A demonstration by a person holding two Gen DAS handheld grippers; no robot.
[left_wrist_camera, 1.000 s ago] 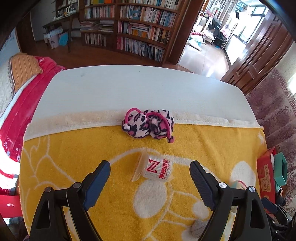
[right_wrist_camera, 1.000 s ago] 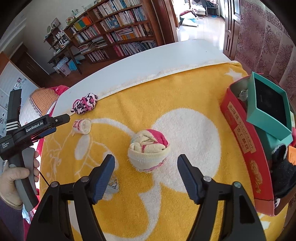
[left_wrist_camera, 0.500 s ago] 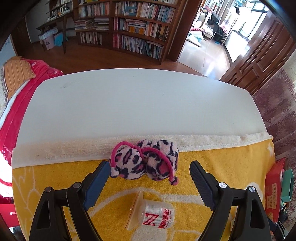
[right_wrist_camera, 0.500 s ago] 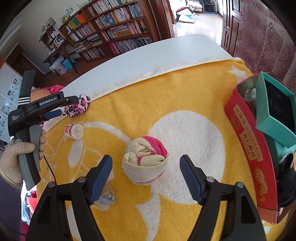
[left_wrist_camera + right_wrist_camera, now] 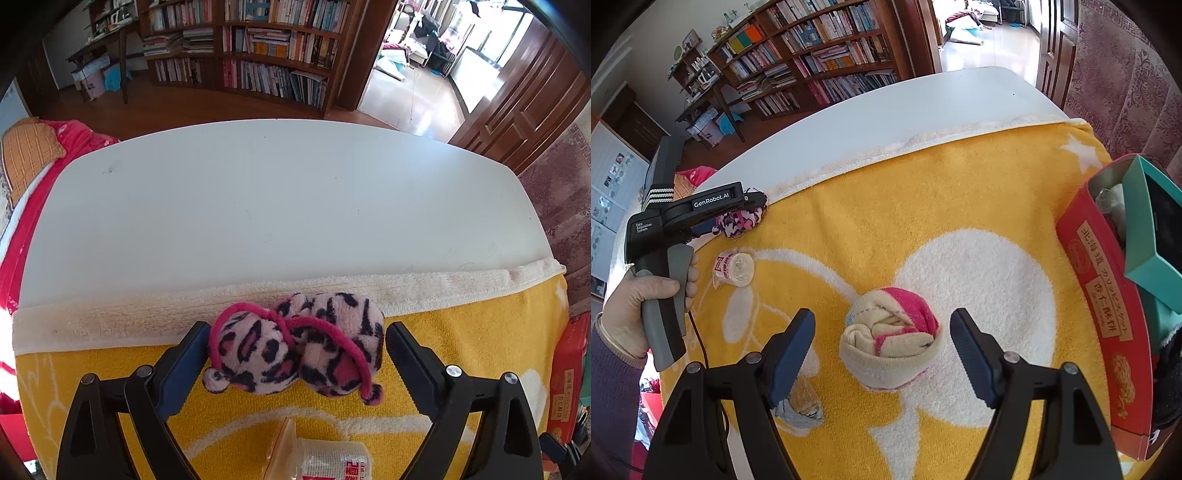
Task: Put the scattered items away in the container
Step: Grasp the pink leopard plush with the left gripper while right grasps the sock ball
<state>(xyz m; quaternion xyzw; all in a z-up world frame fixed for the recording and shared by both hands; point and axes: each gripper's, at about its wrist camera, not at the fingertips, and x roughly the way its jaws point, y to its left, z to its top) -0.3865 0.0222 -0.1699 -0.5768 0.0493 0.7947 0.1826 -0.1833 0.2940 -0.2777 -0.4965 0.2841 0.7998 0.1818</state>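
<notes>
A pink leopard-print plush pair (image 5: 295,350) lies at the yellow towel's far edge. My left gripper (image 5: 295,332) straddles it with its jaws opening; the pads stand beside the plush, not pressing. The right wrist view shows that gripper (image 5: 738,210) over the plush (image 5: 738,223). A rolled cream-and-pink sock ball (image 5: 892,339) sits between my right gripper's (image 5: 882,319) fingers, which stand open with a gap on each side. The red box (image 5: 1100,295), the container, stands at the right edge.
A small white roll with a red label (image 5: 735,267) lies near the plush, also low in the left wrist view as a roll (image 5: 332,461). A small grey-tan sock (image 5: 801,410) lies by my right gripper's left finger. A teal box (image 5: 1152,236) sits in the red box. A hand (image 5: 646,295) grips the left handle.
My left gripper has moved forward and down from above the labelled roll to the leopard plush, now between its fingers. The right gripper has come slightly closer to the sock ball.
</notes>
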